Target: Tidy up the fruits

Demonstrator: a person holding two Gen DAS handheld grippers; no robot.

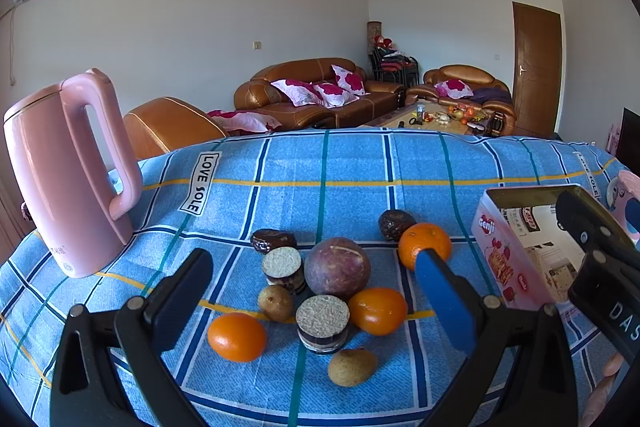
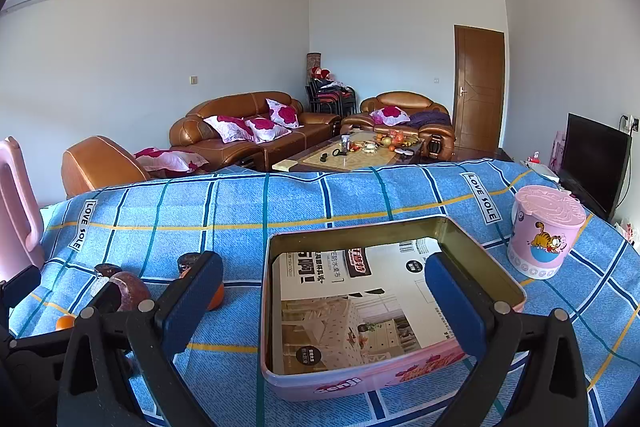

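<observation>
In the left wrist view, fruits lie grouped on the blue checked cloth [image 1: 320,163]: a purple passion fruit [image 1: 337,269], three oranges [image 1: 237,337] [image 1: 378,311] [image 1: 425,245], two small brown fruits [image 1: 276,303] [image 1: 352,367] and two dark dates [image 1: 273,240] [image 1: 394,224]. Two round sandwich cakes [image 1: 282,269] [image 1: 323,323] sit among them. My left gripper [image 1: 313,258] hovers open just above this group, holding nothing. To the right, an open pink tin [image 2: 360,383] lined with printed paper holds no fruit. My right gripper [image 2: 323,263] hangs open over it.
A pink kettle [image 1: 68,179] stands at the table's left. Right of the tin there is a pink lidded cup [image 2: 544,239] with a cartoon cat. Beyond the table's far edge are brown sofas [image 2: 240,123] and a coffee table [image 2: 360,151].
</observation>
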